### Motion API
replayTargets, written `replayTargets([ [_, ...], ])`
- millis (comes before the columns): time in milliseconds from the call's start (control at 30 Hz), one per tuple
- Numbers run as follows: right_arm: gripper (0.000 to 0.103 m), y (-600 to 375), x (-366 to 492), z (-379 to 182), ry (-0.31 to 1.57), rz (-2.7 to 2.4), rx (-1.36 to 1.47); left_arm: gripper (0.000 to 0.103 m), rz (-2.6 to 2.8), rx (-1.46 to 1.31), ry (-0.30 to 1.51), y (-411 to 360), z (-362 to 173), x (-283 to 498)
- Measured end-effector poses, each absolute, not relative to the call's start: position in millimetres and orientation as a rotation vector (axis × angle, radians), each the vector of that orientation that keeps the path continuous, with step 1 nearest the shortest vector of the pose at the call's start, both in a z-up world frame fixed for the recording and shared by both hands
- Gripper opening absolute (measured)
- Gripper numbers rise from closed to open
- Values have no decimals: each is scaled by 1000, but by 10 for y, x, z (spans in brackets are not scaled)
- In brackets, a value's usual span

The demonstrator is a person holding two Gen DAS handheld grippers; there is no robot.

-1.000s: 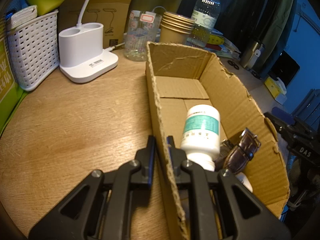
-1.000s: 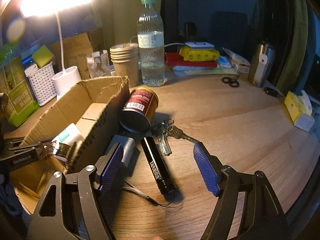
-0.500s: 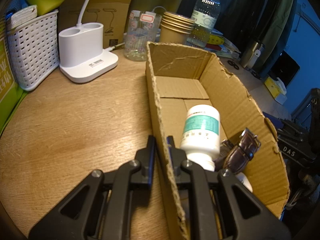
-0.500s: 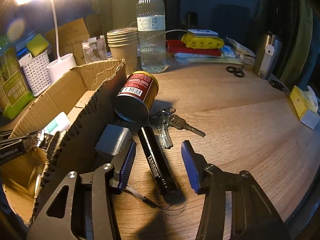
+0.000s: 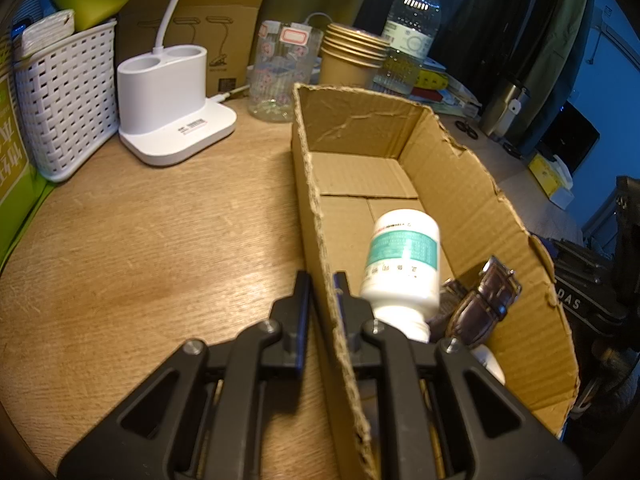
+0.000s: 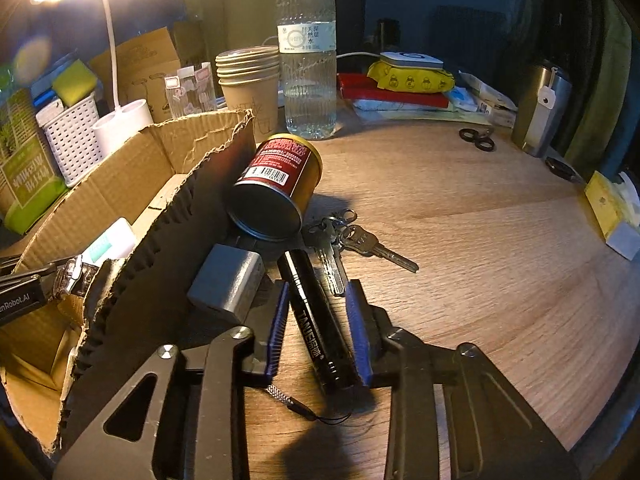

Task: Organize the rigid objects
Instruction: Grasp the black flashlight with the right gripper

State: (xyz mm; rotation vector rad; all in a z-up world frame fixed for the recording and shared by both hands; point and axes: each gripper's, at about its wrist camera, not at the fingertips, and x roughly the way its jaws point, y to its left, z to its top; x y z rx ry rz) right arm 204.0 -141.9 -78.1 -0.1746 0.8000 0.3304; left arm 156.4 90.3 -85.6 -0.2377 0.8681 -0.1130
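Observation:
My left gripper [image 5: 322, 280] is shut on the near side wall of the open cardboard box [image 5: 360, 128]. Inside the box lie a white pill bottle [image 5: 402, 264] with a teal label and a brown leather watch [image 5: 486, 304]. My right gripper [image 6: 318, 308] straddles a black flashlight [image 6: 316, 320] lying on the wooden table; the blue pads [image 6: 358, 320] sit close on both sides, and contact is unclear. Beside it lie a grey block [image 6: 228, 280], a bunch of keys [image 6: 352, 240] and a red-and-gold can [image 6: 280, 188] on its side against the box wall [image 6: 168, 248].
At the back stand a white lamp base [image 5: 172, 104], a white basket [image 5: 64, 108], a glass jar [image 5: 284, 72], stacked paper cups [image 6: 250, 80] and a water bottle [image 6: 308, 60]. Scissors [image 6: 478, 140], a steel flask [image 6: 544, 108] and a yellow box [image 6: 612, 208] are to the right.
My right gripper has moved forward and down over the flashlight, and its jaws have narrowed from wide open to close around it. The left gripper and box have not moved.

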Motion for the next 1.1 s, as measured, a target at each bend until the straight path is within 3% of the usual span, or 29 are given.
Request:
replayTargets([
  [1100, 22, -1303, 1989, -861, 802, 352, -227, 12, -113, -238, 868, 906, -857, 1565],
])
